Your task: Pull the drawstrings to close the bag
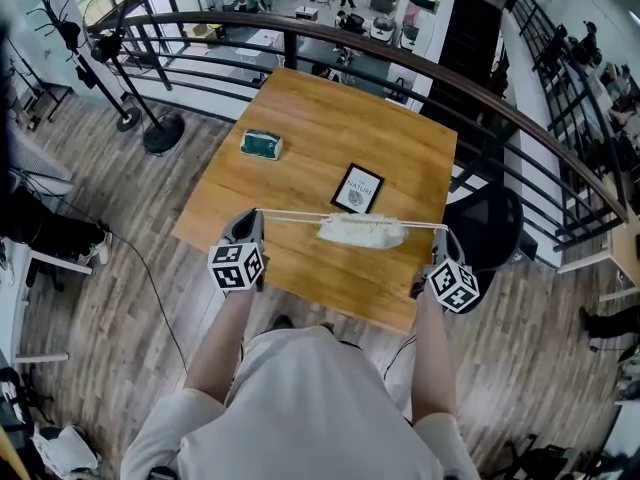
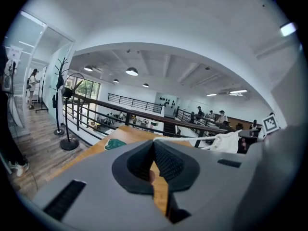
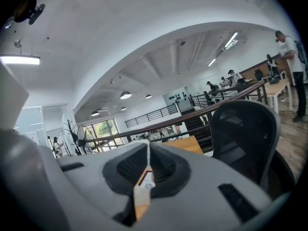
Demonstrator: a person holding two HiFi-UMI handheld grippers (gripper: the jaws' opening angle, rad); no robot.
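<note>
Wooden tabletop (image 1: 310, 118) lies below us. Our left gripper (image 1: 257, 216) and right gripper (image 1: 443, 232) each have jaws squeezed tight on the drawstrings (image 1: 290, 214). Between them hangs the bag (image 1: 362, 231). It looks soft, light and floppy, so we hold the thin strings, not the cloth.

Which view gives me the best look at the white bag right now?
The head view: the white bag shows whole, bunched on the drawstring stretched over the table. The left gripper view catches only its side at the right, beyond the jaws. The right gripper view shows just drawstring at its jaws, no bag.
</note>
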